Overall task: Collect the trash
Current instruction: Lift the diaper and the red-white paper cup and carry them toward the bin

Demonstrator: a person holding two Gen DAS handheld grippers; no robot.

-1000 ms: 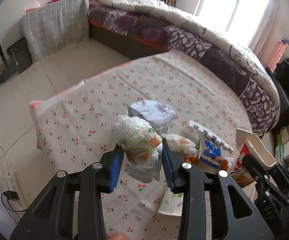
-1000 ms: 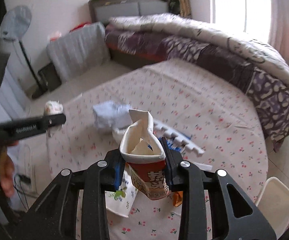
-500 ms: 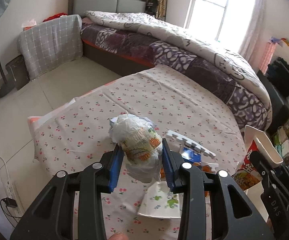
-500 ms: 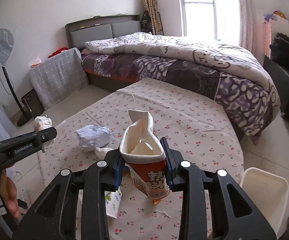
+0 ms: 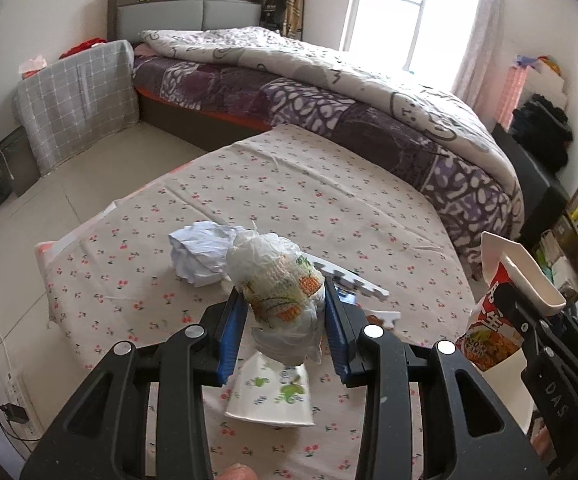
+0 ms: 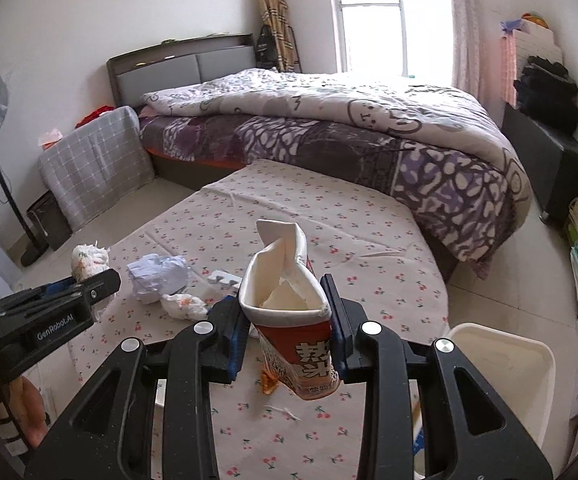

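The left tongs (image 5: 285,320) grip a crumpled printed plastic bag (image 5: 281,292), lifted above a bench (image 5: 329,200) covered in cherry-print cloth. The right tongs (image 6: 287,332) clamp a squashed noodle cup (image 6: 293,320), also lifted. On the cloth lie a crumpled paper ball (image 5: 201,252), a paper cup (image 5: 273,396) and foam puzzle pieces (image 5: 353,284). A white bin (image 6: 501,376) stands at the right

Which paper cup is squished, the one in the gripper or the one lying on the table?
The red noodle cup in the right gripper, its rim pinched flat. The green-printed cup lies round.
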